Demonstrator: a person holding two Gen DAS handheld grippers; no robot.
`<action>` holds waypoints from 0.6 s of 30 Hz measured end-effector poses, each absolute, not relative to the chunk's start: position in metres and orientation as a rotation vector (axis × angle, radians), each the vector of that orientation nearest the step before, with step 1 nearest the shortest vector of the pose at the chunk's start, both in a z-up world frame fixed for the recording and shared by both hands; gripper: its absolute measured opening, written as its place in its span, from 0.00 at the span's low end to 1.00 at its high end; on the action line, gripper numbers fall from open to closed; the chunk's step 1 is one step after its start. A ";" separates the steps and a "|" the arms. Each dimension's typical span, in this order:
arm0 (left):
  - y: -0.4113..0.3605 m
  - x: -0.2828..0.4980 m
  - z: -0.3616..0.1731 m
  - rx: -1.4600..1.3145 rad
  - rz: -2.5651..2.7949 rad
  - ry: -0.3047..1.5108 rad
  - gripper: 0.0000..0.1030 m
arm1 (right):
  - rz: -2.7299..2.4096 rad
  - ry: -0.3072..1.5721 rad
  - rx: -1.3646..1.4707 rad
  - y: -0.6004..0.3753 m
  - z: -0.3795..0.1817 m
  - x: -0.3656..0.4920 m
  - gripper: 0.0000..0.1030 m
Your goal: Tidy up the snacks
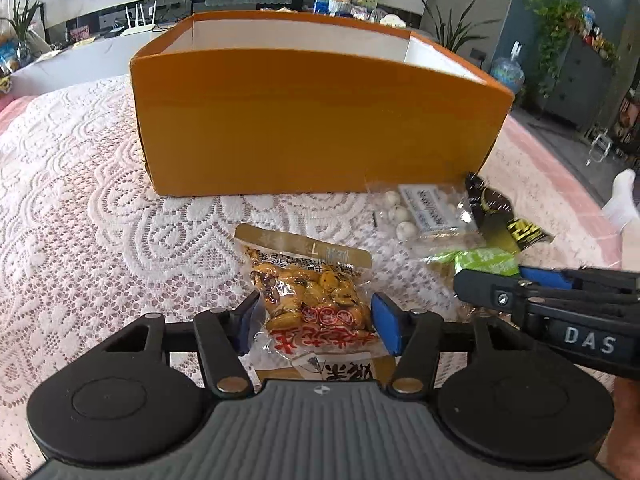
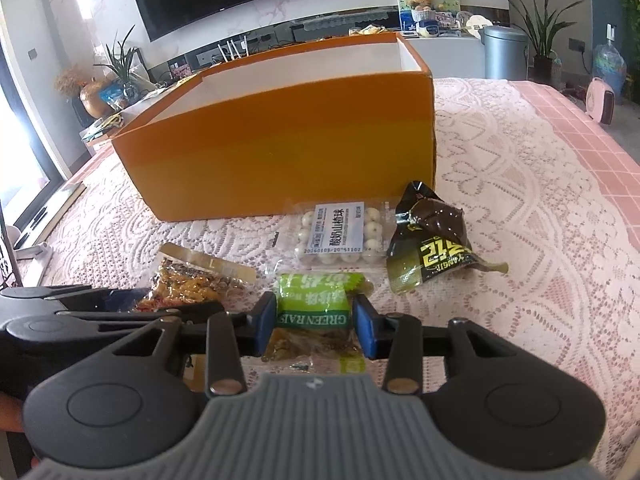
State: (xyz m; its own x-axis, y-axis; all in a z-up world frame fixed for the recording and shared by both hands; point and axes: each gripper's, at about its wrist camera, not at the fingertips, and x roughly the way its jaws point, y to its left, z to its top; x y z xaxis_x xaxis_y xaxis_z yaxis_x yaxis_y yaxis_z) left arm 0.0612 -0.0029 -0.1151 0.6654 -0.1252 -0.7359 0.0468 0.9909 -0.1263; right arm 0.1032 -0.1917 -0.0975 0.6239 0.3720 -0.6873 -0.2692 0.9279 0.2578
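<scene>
left wrist view: the left gripper (image 1: 316, 322) pinches the bean snack packet (image 1: 310, 300); the right gripper (image 2: 316, 320) clamps the green raisin pack (image 2: 314, 312) before the orange box (image 2: 288, 152).

Your left gripper (image 1: 316, 320) is showing a ribbed grey housing, black disc-shaped side plates, silver pivot screws and blue pads on its jaws. Your right gripper (image 2: 316, 318) is looking identical; at 3 o'clock in the left view, its black arm is displaying white "DAS" lettering.
</scene>
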 end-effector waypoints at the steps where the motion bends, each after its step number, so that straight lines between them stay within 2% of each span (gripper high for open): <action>1: -0.002 0.059 -0.112 -0.106 -0.106 0.826 0.64 | 0.367 0.819 0.139 -0.192 -0.097 0.103 0.37; 18: 0.020 0.041 -0.058 -0.240 -0.150 0.669 0.62 | 0.350 0.730 0.198 -0.205 -0.063 0.087 0.35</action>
